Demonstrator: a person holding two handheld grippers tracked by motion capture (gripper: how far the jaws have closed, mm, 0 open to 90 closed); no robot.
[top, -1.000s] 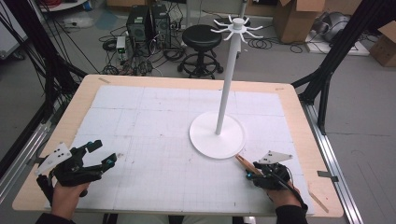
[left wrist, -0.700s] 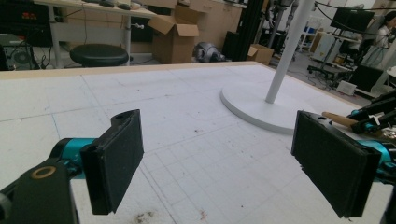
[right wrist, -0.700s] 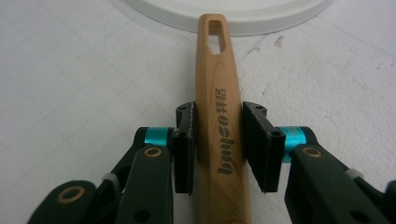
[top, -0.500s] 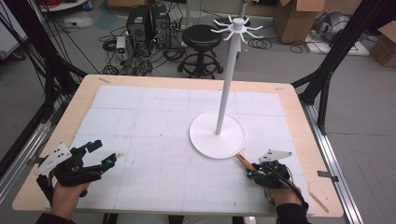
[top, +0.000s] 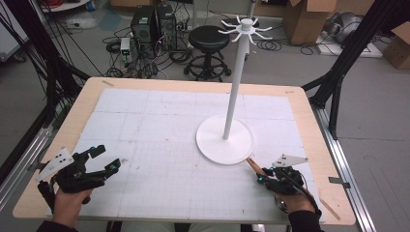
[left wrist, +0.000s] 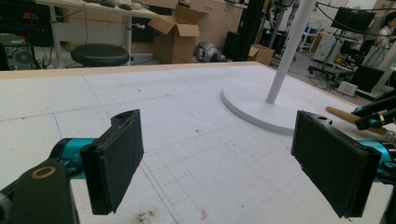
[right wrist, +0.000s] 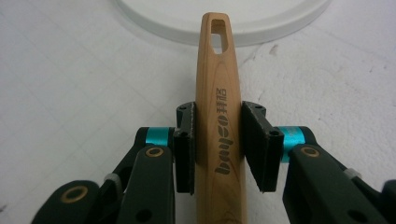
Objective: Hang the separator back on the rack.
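A wooden handle [right wrist: 218, 93] with a slot at its far end lies on the white mat, its tip at the rim of the white stand's round base [right wrist: 187, 18]. My right gripper [right wrist: 218, 140] has just been closing and its pads now press the handle from both sides. In the high view this gripper [top: 261, 175] sits at the front right, with the handle [top: 252, 164] pointing toward the base [top: 217, 145]. My left gripper [top: 107, 157] rests at the front left, its jaws wide apart and empty [left wrist: 217, 163].
The stand's tall white pole [top: 234, 87] rises from the base and ends in a ring of hooks [top: 245, 28]. The gridded white mat [top: 159, 125] covers most of the wooden table. A black stool [top: 209, 41] and boxes stand beyond the far edge.
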